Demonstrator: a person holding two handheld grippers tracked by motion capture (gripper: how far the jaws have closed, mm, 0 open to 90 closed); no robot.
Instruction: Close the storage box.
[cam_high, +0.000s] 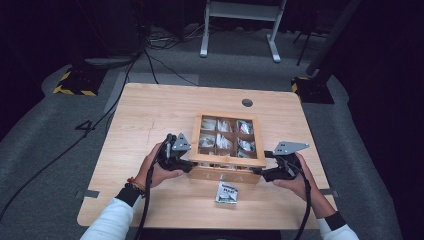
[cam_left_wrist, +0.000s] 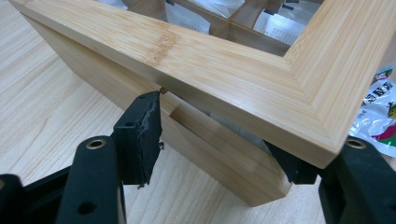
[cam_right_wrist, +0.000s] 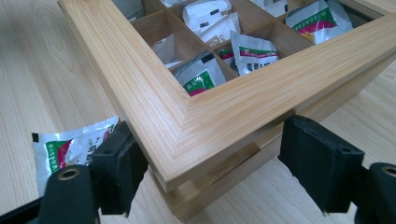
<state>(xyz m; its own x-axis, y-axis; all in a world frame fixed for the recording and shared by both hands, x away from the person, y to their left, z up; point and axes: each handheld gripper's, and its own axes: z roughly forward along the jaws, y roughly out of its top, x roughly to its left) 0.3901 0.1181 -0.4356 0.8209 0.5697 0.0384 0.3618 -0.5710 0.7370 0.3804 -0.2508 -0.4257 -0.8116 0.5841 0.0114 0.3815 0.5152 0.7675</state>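
Item: wooden tea box (cam_high: 227, 172), light bamboo, with a framed lid (cam_high: 200, 142) whose window shows a grid of nine compartments. It stands near the middle of the bench (cam_high: 150, 115), towards the person's edge. Letters are cut into its front wall in the high view; they appear to spell TEA, but are too small to read with certainty.

Contents: white foil tea sachets (cam_right_wrist: 250, 51) with green and red printing and black lettering, too blurred to read. The right gripper view shows them lying in several compartments.

Loose item: one sachet (cam_high: 226, 192) of the same kind lies flat on the bench just in front of the box.

Left tongs (cam_high: 181, 161): at the box's front left corner. In the left gripper view the jaws straddle that corner, one pad against the box wall just under the lid's edge, the other tucked under the lid's overhang; clamped on the corner. This view shows the lid standing slightly raised above the box body, with a gap beneath.

Right tongs (cam_high: 264, 172): at the front right corner. In the right gripper view the jaws stand apart, one on either side of the corner; the far pad hangs clear of the wood.

Background: grey floor, black cables (cam_high: 150, 60), white desk frame (cam_high: 240, 25).
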